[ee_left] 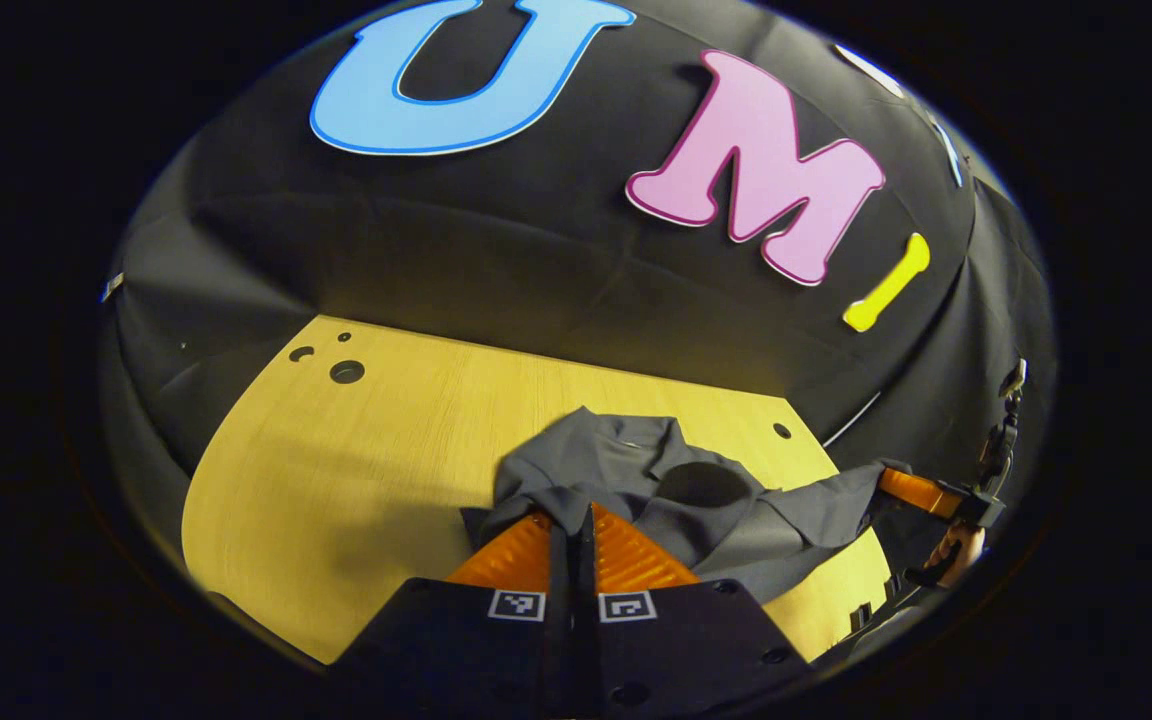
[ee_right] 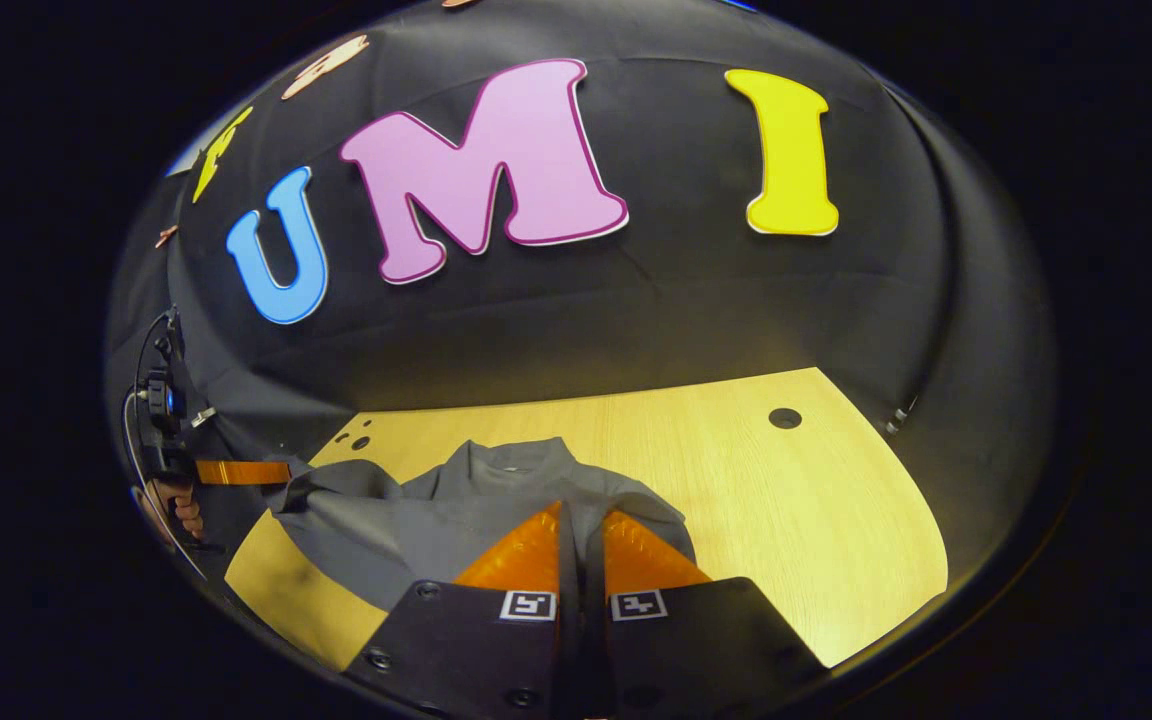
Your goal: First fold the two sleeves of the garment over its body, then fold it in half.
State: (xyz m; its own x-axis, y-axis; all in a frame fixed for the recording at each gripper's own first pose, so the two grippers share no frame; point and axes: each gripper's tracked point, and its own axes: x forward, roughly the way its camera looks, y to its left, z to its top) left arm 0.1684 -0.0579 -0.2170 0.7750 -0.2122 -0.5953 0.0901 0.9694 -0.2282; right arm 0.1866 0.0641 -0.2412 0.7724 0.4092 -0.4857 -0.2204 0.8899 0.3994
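While both grippers grip the grey garment (ee_left: pixel 681 495) at its near edge, this looks like the final fold-in-half, judging by how compact the bundle sits. Left gripper (ee_left: pixel 572 528): fingers closed together, fabric draped over the tips, so it appears pinched on the cloth. Right gripper (ee_right: pixel 581 525): same, fingers closed with cloth at the tips. Garment lies bunched near the front of the wooden table (ee_left: pixel 356 470), collar toward the back wall, one edge lifted off the surface. Whether the sleeves are already tucked in, I cannot tell. Next move calls for carrying both held corners forward together, level, over the collar end, then releasing evenly. Table has several round holes; black cloth wall (ee_right: pixel 576 320) encloses the booth.
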